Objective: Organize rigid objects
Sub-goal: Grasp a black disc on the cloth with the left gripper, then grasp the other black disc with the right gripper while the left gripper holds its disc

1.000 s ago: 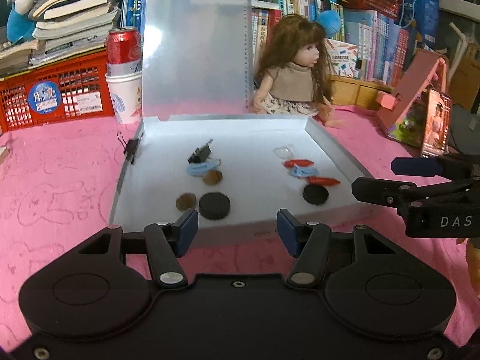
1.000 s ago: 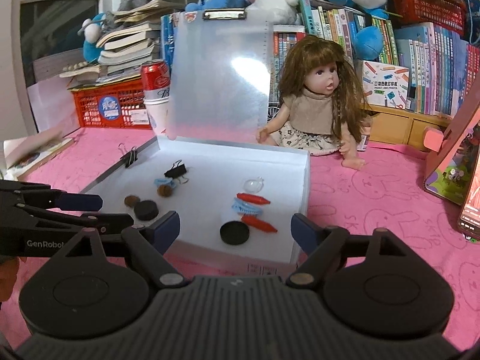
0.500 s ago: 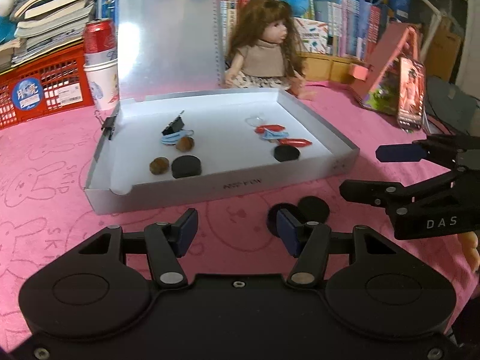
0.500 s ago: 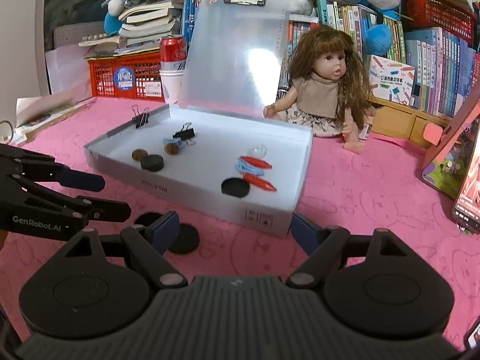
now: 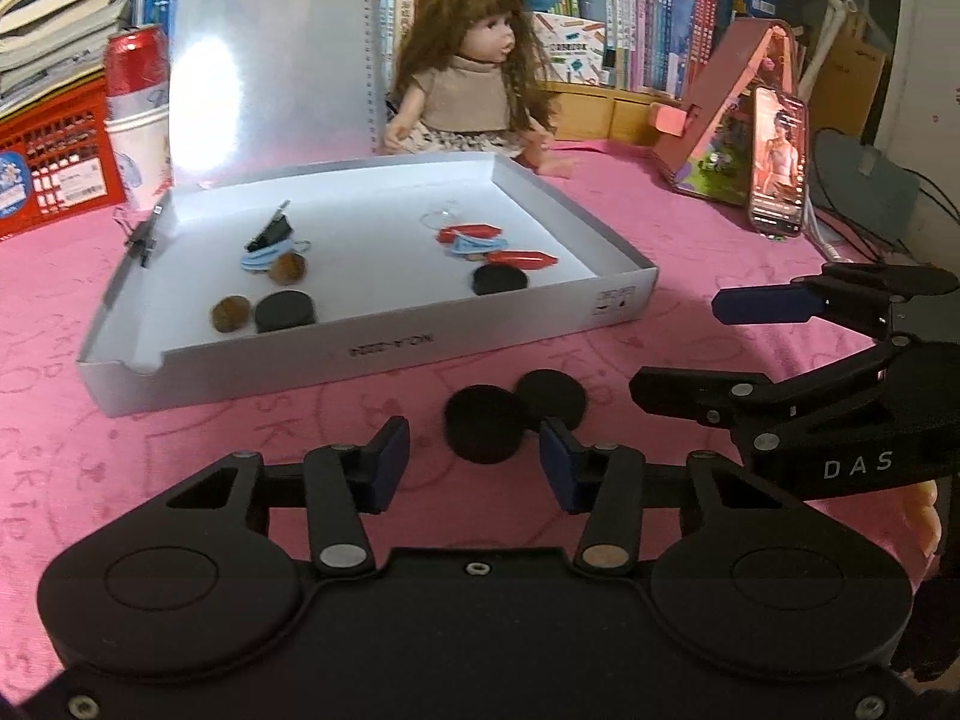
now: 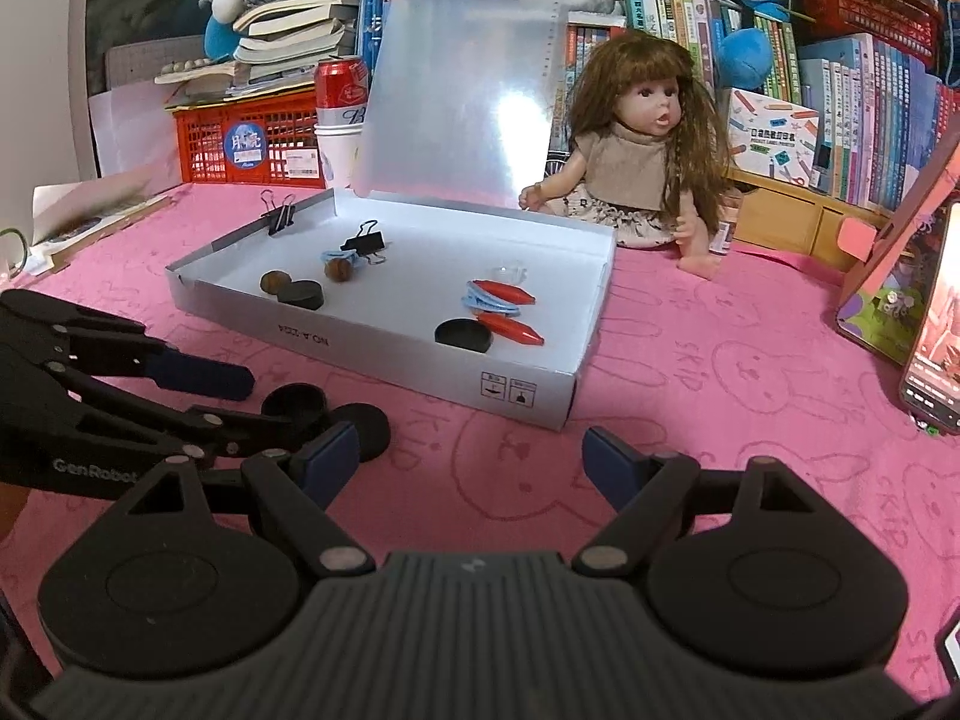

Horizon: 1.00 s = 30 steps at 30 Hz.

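Two black discs [image 5: 483,432] lie side by side on the pink cloth [image 5: 180,450], just in front of the near wall of a shallow white cardboard tray [image 5: 384,354], as the left gripper [image 5: 474,465] lines up on the nearer one. Its jaws have just been closing; the disc sits ahead of and partly between the blue pads [image 5: 390,462], but neither pad presses on it, so nothing is held. The right gripper [image 6: 468,462] hangs to the right with its jaws spread wide over bare cloth, also holding nothing.

The nearer disc looks thick, matte and puck-like, with a flat top and a straight round edge; the farther disc [image 5: 551,397] touches or nearly touches it on the right. Judged from shape alone, both should be stiff, light and unlikely to break, though a smooth rim may slip. The safest hold appears to be across the full width, pads on opposite sides of the rim, low enough to catch the wall.

Inside the tray lie two more black discs [image 5: 285,311], two brown rounded pieces [image 5: 230,313], a black binder clip [image 5: 270,234], light-blue clips [image 5: 264,257] and red pointed pieces [image 5: 522,258]. A long-haired doll [image 5: 474,78] sits at the far side, before shelves of books [image 5: 648,18].
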### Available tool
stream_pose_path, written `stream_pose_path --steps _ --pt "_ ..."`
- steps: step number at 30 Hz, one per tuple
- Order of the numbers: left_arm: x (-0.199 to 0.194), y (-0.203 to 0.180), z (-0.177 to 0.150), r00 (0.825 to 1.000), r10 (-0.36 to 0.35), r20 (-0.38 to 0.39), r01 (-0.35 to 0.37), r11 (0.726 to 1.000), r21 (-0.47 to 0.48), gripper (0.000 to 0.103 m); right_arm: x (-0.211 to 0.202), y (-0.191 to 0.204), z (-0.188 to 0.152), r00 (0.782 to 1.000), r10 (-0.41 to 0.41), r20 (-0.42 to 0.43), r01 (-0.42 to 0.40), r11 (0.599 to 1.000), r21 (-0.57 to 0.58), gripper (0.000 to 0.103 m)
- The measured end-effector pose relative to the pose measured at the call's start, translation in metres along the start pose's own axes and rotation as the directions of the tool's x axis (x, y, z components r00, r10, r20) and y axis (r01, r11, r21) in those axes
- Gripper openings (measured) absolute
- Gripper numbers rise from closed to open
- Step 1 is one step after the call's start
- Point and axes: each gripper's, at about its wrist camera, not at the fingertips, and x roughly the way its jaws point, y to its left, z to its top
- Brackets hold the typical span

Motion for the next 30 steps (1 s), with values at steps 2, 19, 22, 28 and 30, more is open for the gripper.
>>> stream_pose_path --steps 2,19,22,28,30 --pt "0.002 -0.003 0.0 1.0 0.002 0.007 -0.002 1.0 0.006 0.041 -0.001 -0.001 -0.001 1.0 -0.005 0.0 0.005 1.0 -0.001 0.089" --pt "0.005 -0.007 -0.001 0.999 0.021 0.03 -0.021 1.0 0.004 0.031 -0.001 -0.003 -0.012 1.0 0.003 -0.011 -0.002 1.0 0.015 0.089" --pt "0.004 -0.007 -0.002 0.999 0.037 0.029 -0.037 0.999 0.001 0.031 0.0 -0.001 -0.013 1.0 0.003 -0.011 -0.003 1.0 0.015 0.089" --pt "-0.009 -0.001 -0.006 0.996 0.085 0.04 -0.085 0.996 -0.013 0.031 0.005 0.006 -0.014 1.0 0.005 -0.004 -0.005 1.0 0.031 0.089" --pt "-0.013 0.002 -0.008 0.994 0.101 0.046 -0.1 0.995 -0.02 0.031 0.007 0.01 -0.014 1.0 0.013 -0.001 -0.013 0.999 0.035 0.089"
